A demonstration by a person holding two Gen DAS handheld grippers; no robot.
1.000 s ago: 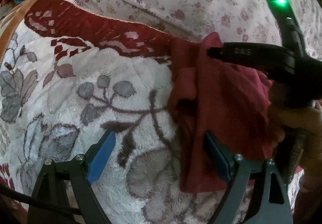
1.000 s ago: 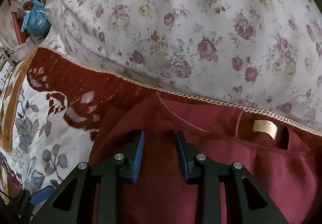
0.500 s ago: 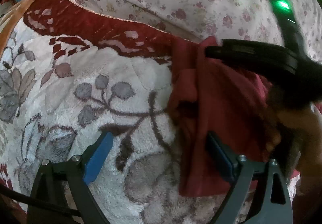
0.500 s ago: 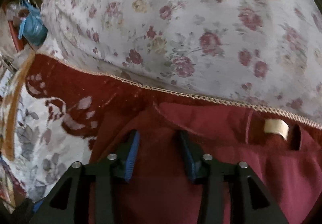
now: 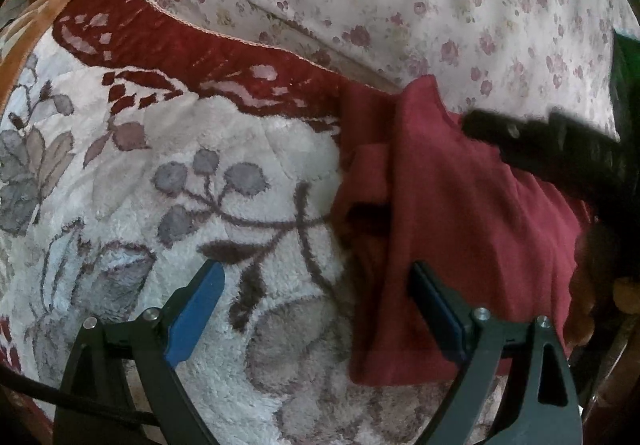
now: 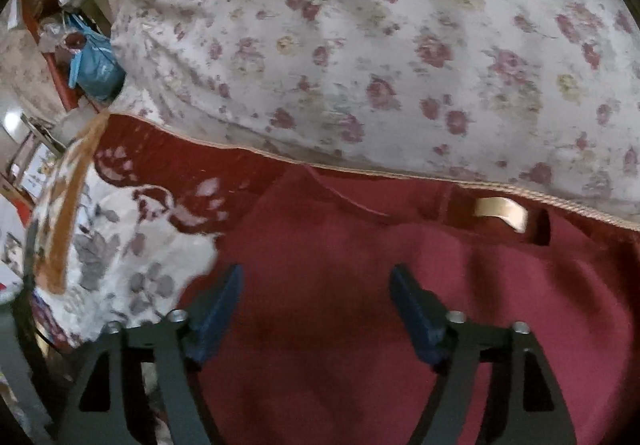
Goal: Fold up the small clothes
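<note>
jaws spread, red garment (image 6: 360, 305) between

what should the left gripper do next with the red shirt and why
Probably shift the left gripper right and close on the red garment's folded left edge. Its jaws stand wide open, mostly over the fleece blanket, and the right gripper is open above the cloth, holding nothing.

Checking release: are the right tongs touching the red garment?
Cannot tell. The right wrist view shows the open right tongs over the red garment, no plain gap or contact.
</note>
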